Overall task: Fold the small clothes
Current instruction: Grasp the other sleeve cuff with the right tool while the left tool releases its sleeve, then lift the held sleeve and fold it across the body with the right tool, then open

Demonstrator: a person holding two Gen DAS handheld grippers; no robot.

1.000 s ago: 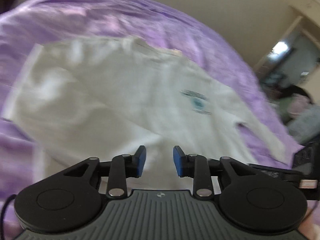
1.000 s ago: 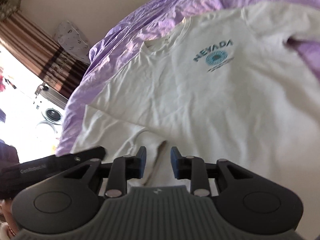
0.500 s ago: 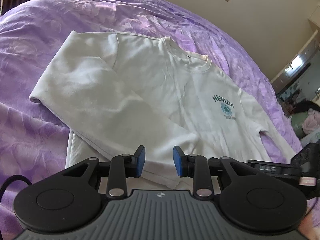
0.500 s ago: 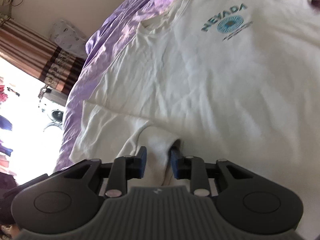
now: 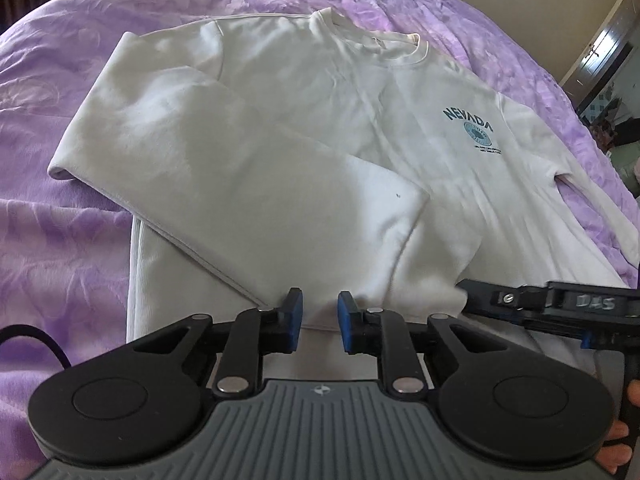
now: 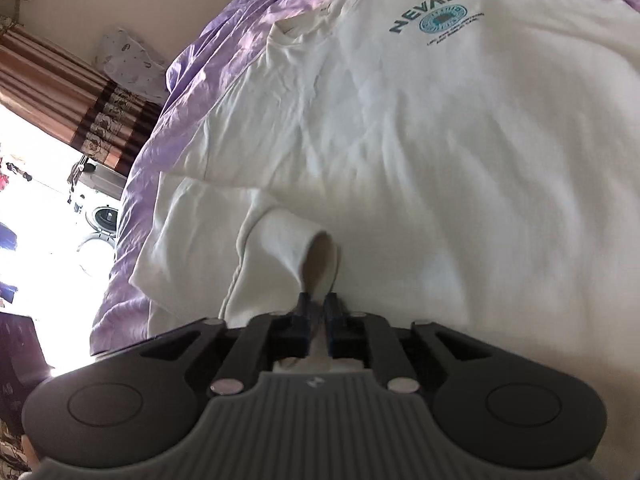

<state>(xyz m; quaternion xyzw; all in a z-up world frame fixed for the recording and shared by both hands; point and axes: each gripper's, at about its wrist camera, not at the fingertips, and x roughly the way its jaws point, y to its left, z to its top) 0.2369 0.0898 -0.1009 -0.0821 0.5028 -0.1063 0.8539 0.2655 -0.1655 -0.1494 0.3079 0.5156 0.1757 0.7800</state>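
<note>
A white sweatshirt (image 5: 360, 128) with a teal NEVADA print (image 6: 436, 12) lies face up on a purple bedspread (image 5: 60, 240). One sleeve (image 5: 240, 184) is folded across its body. My left gripper (image 5: 320, 316) hovers low over that sleeve's end near the hem. Its jaws are closing, with cloth below them and nothing pinched. My right gripper (image 6: 316, 316) has the sleeve cuff (image 6: 316, 252) between its narrow jaws and lifted off the shirt. The pads press on it, though the jaws are starting to open.
The right gripper's black frame (image 5: 560, 308) reaches in from the right of the left wrist view, with a person's fingers (image 5: 630, 400) on its handle. Striped curtains (image 6: 60, 92) and a bright window (image 6: 24, 220) lie beyond the bed's edge.
Both grippers have sunk closer to the sweatshirt. The right jaws have closed from around the cuff onto it. The left jaws have narrowed.
</note>
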